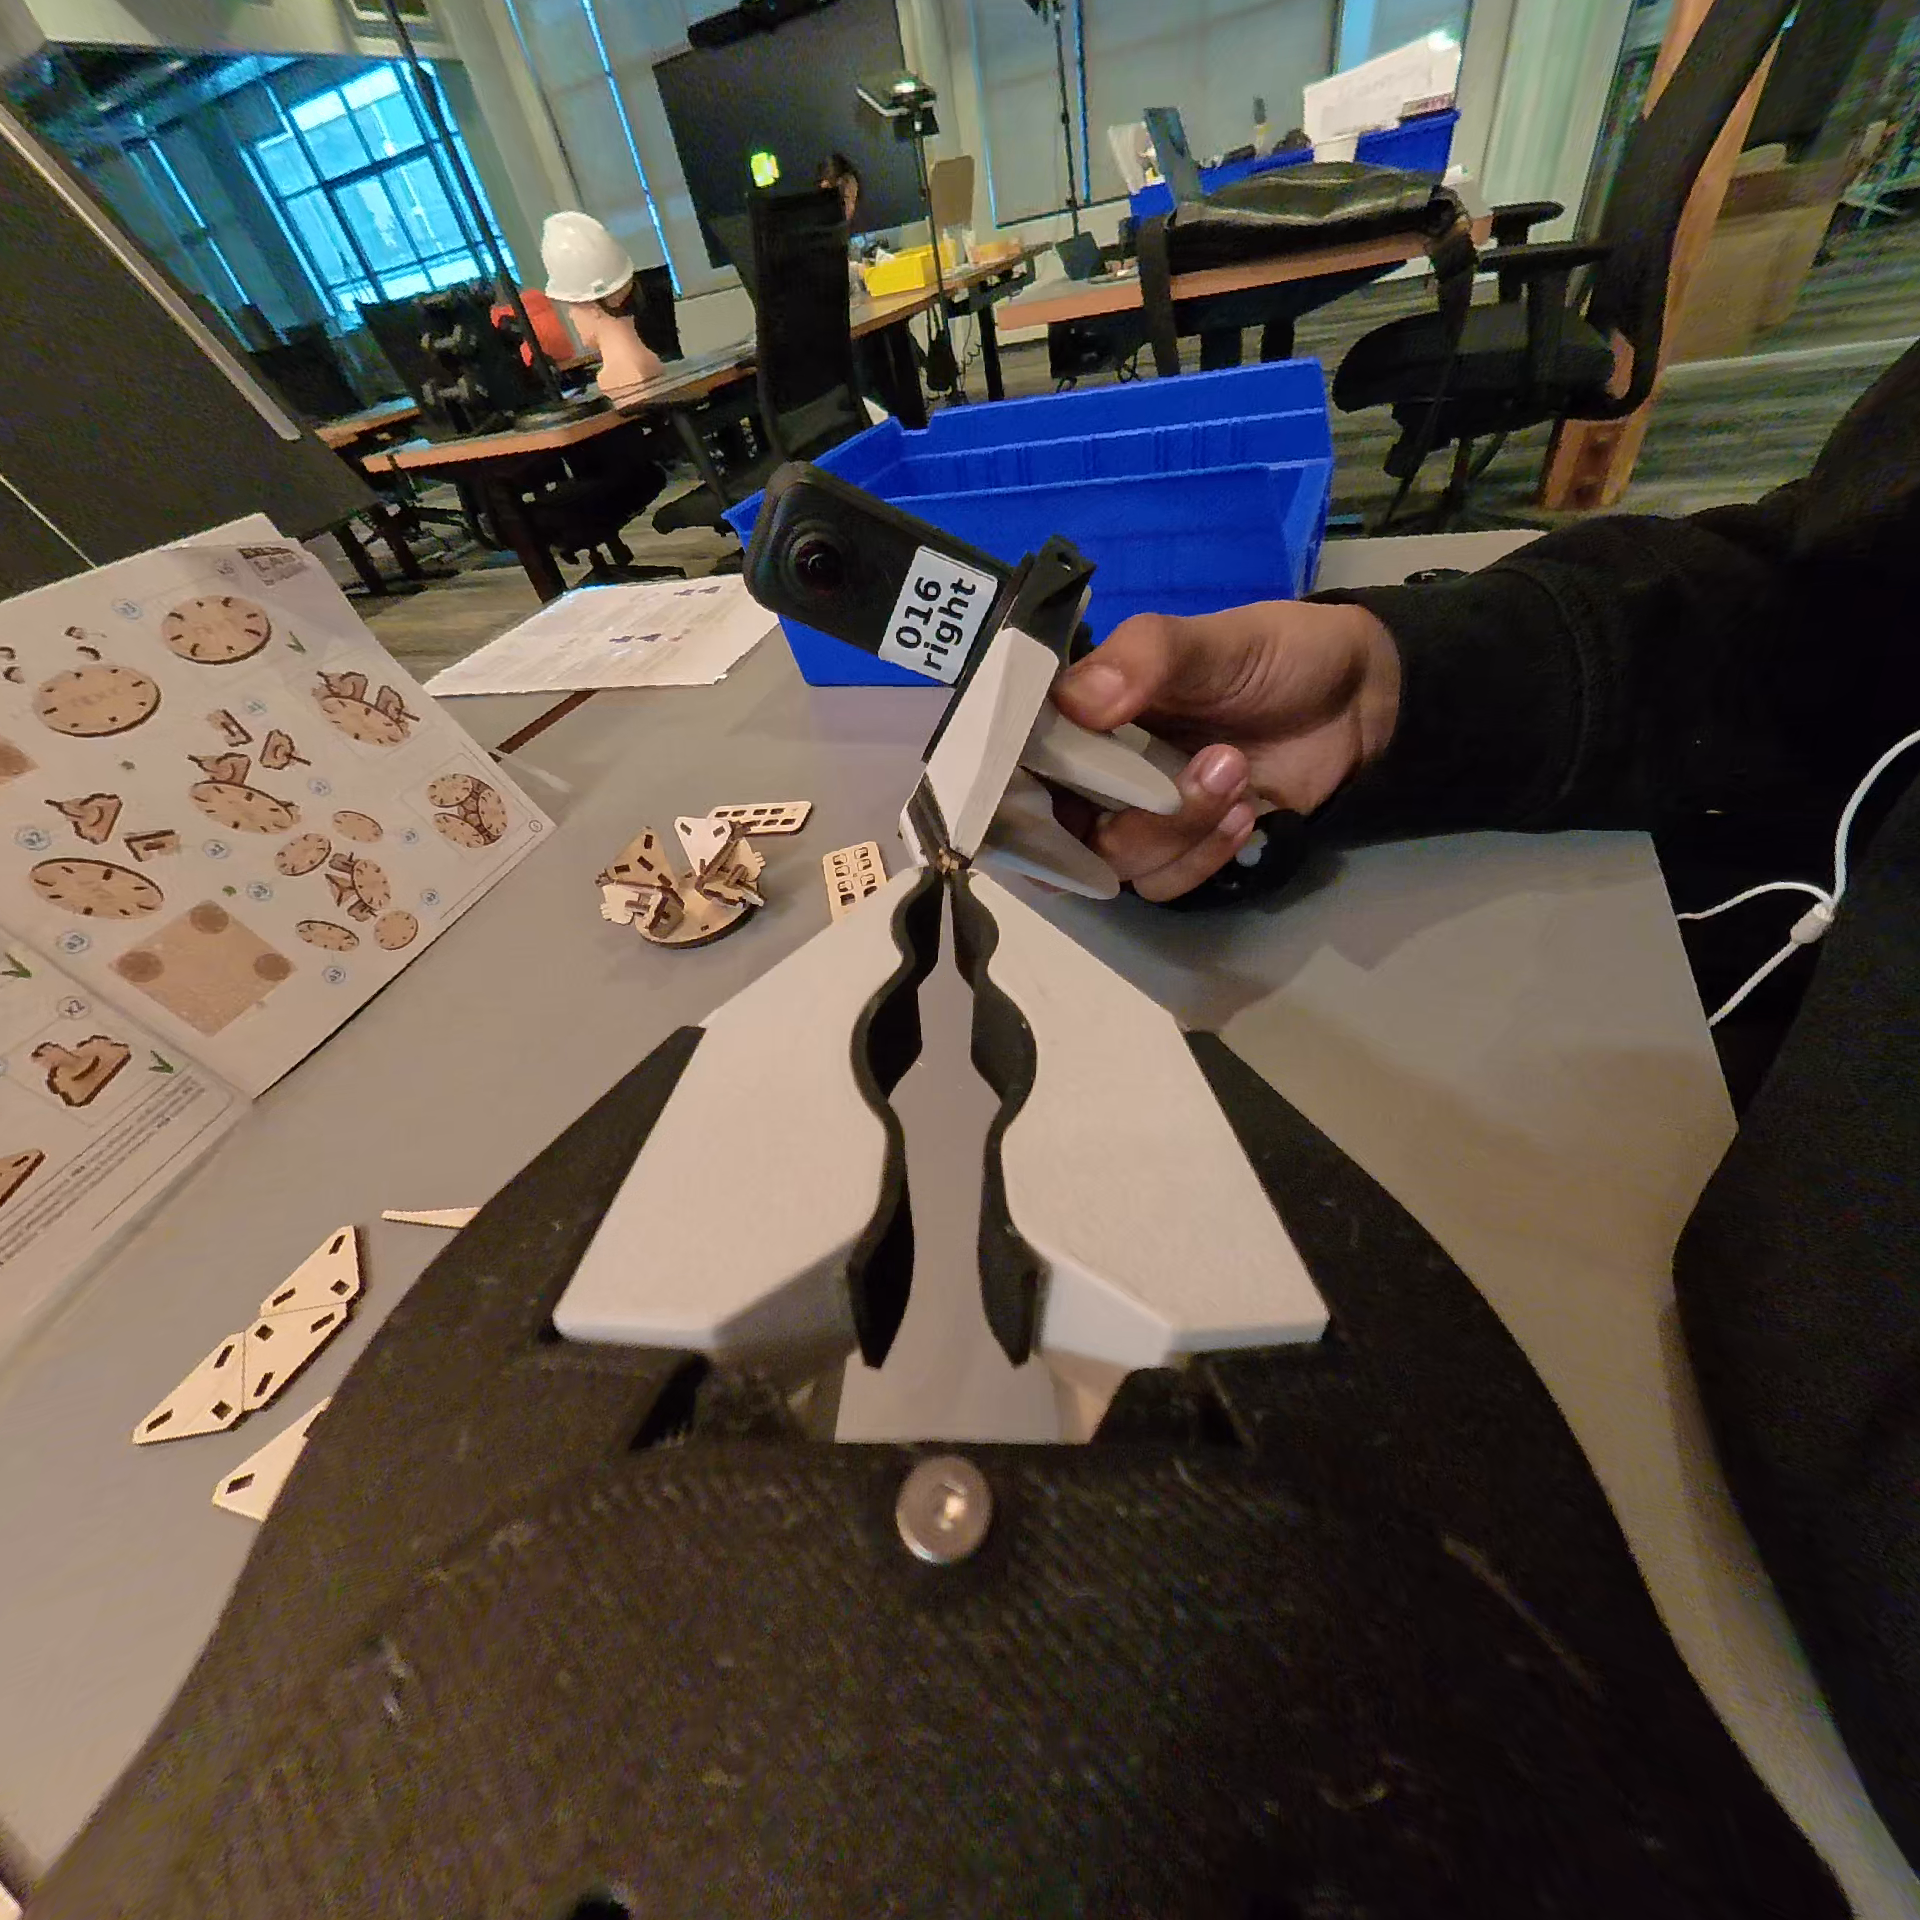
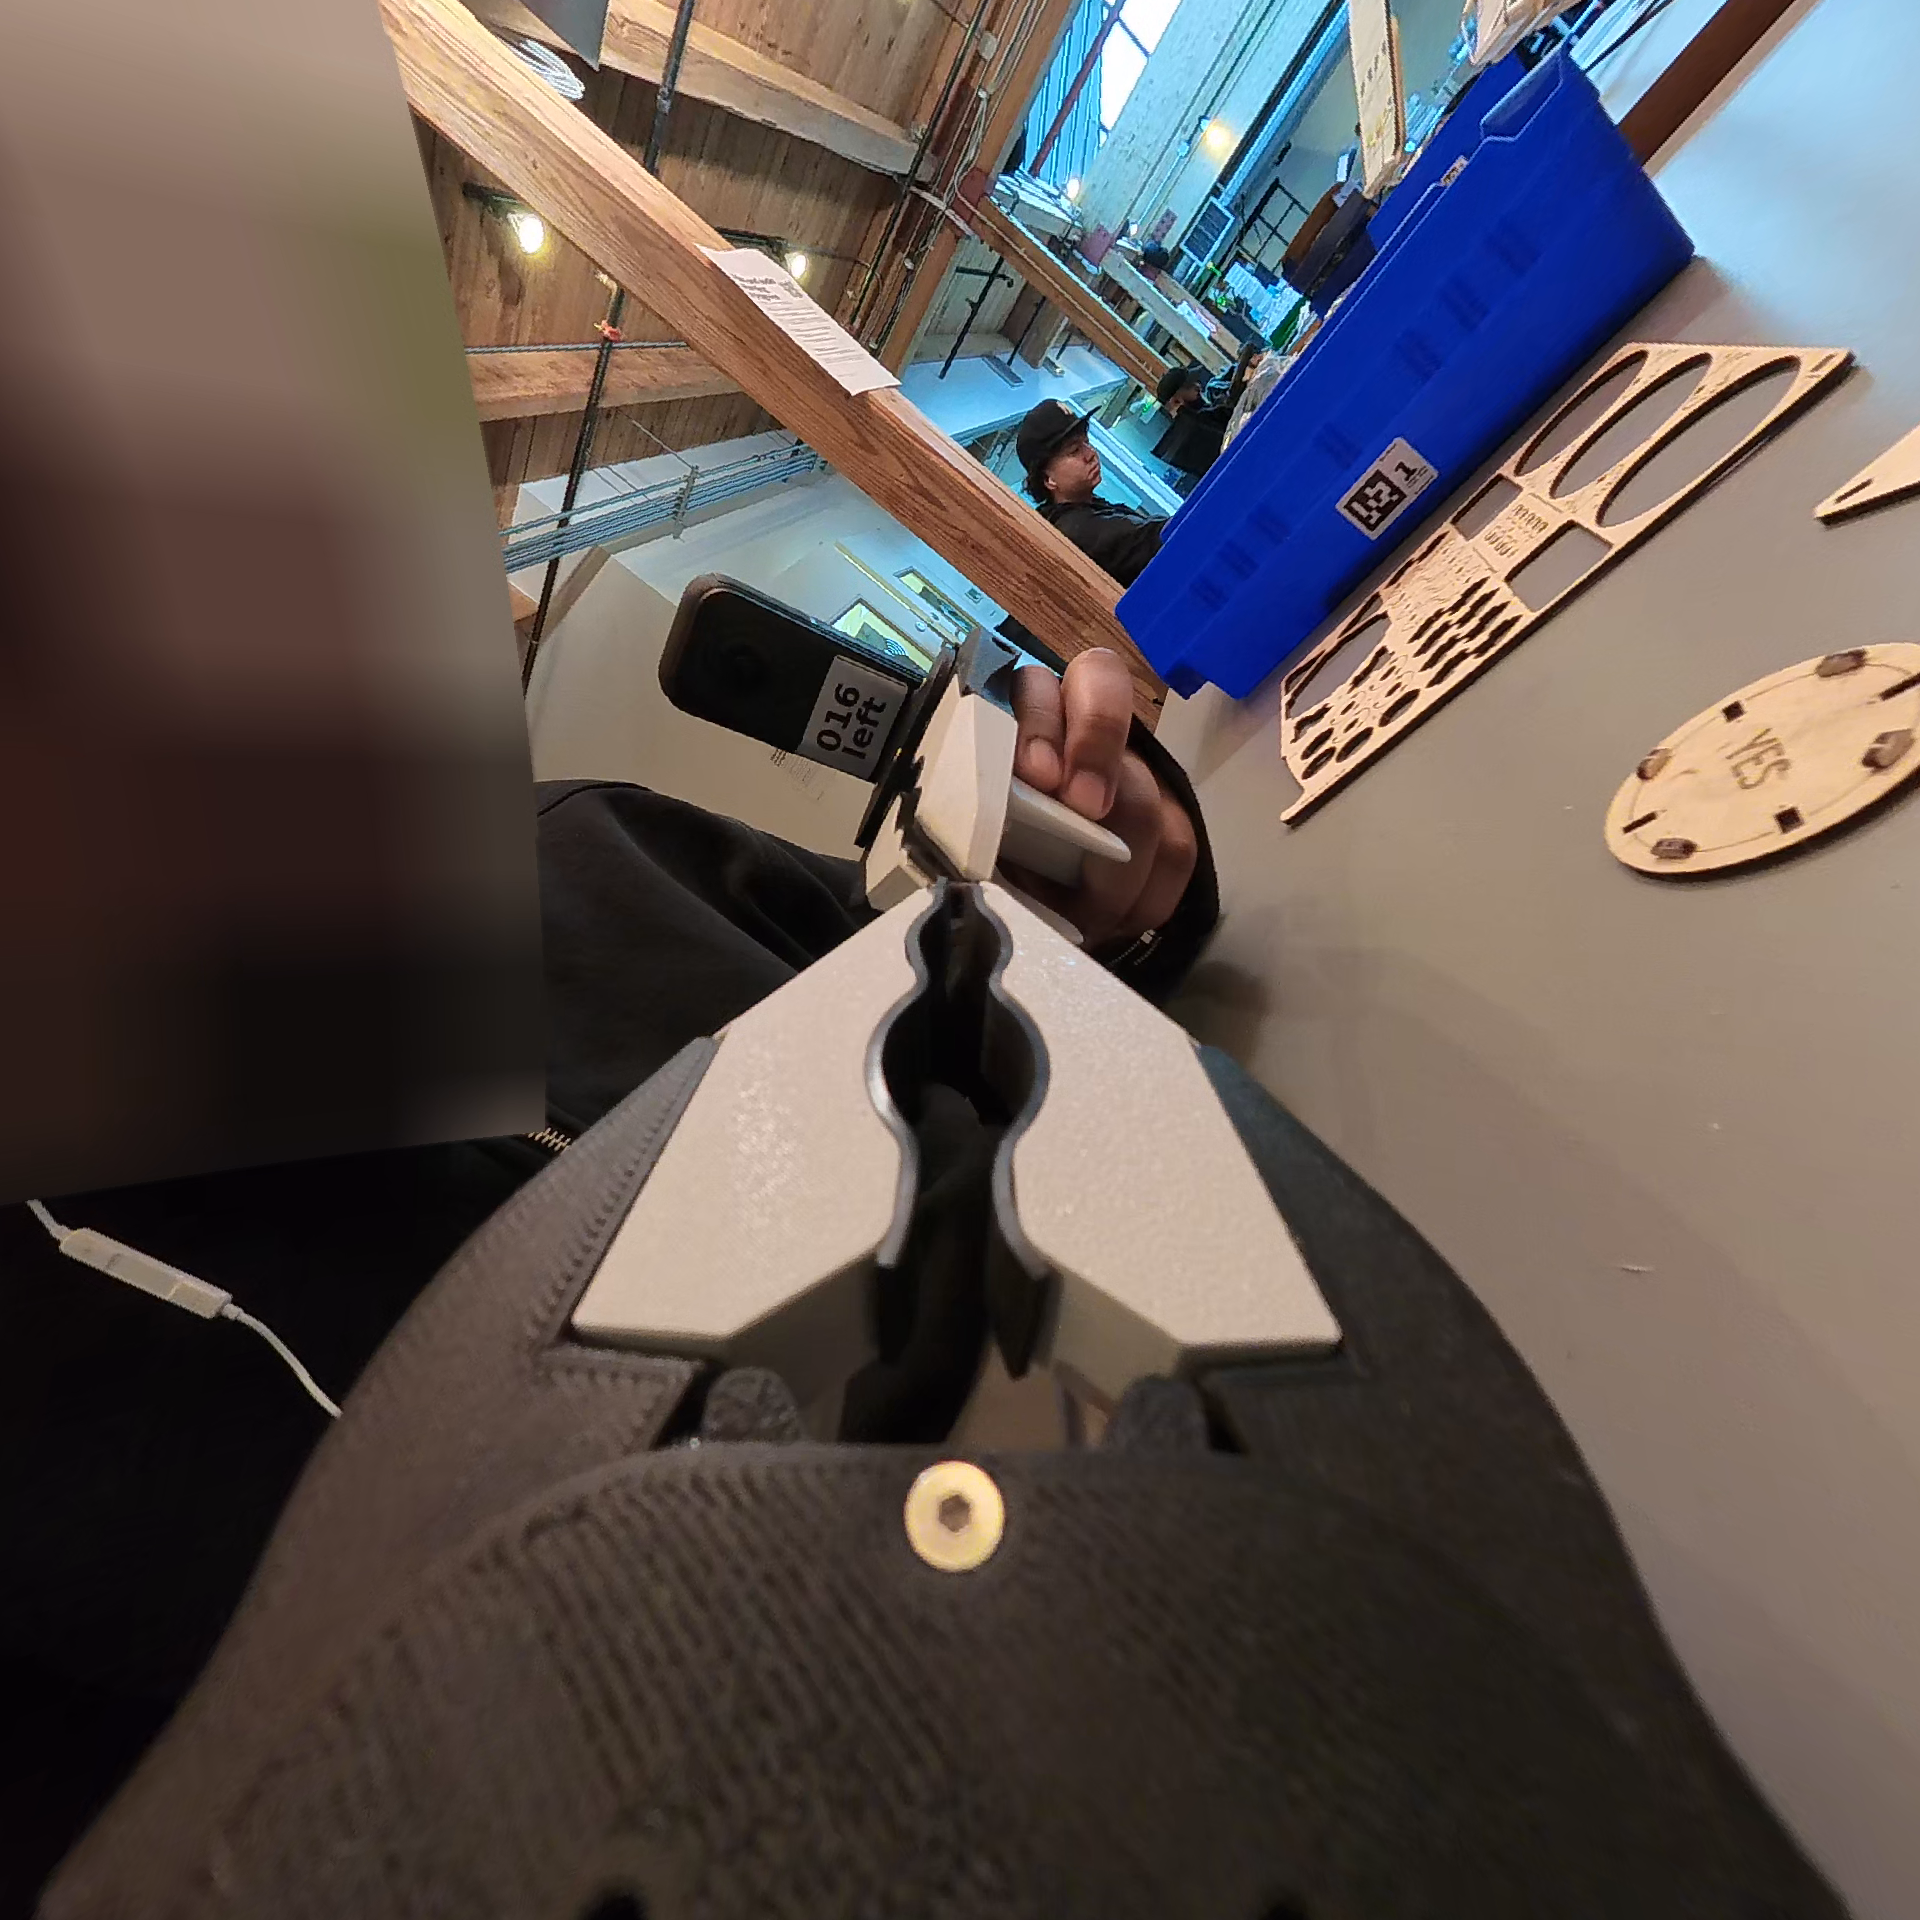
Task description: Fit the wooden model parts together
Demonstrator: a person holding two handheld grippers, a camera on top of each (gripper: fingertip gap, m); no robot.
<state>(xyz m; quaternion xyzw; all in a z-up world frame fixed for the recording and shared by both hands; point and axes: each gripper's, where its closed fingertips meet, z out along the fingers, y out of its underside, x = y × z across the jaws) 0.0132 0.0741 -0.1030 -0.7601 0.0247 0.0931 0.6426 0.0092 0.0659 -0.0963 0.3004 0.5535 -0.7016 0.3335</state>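
Both grippers, left (image 1: 948, 871) and right (image 2: 961, 891), meet tip-to-tip above the desk (image 1: 1403, 997), fingers closed, pinching a tiny wooden piece (image 1: 947, 858) between them

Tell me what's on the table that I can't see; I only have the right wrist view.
Observer: A partly built wooden model on a round base stands on the grey table, beside the meeting gripper tips.
Operator: Any loose parts?
Observer: Flat triangular pieces lie alongside the left gripper, near its body.
Operator: Instructions around?
Observer: A pictured sheet lies beyond the model.
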